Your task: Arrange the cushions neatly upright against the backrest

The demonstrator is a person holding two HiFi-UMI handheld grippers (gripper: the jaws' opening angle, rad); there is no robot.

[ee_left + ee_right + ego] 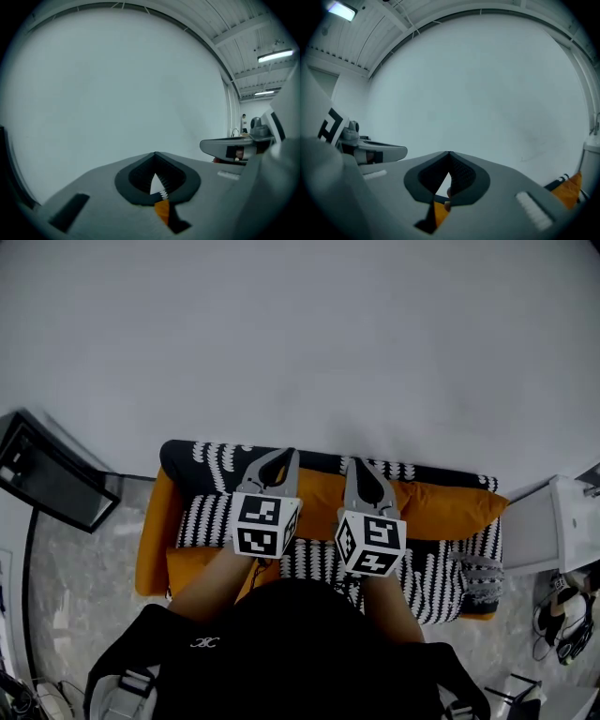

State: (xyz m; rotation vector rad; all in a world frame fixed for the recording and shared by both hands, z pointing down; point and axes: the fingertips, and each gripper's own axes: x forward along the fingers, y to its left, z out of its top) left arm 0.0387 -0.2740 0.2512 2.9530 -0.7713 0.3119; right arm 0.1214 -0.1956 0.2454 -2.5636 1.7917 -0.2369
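Both grippers shut and empty above the sofa; cushions lie below them

Left gripper (284,461) and right gripper (364,474) have jaws together with nothing between; the long orange cushion (450,507) lies under and beyond both along the backrest (211,457), long axis left-right, running off right, so the right one looks nearer; upright or slumped unclear; second orange cushion (192,568) sits on the seat's left front, nearer the left.

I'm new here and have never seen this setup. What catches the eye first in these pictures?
The left gripper and right gripper, both shut, are held side by side at the centre of the head view. Beneath them stands a black-and-white patterned sofa, with a long orange cushion lying toward its back.
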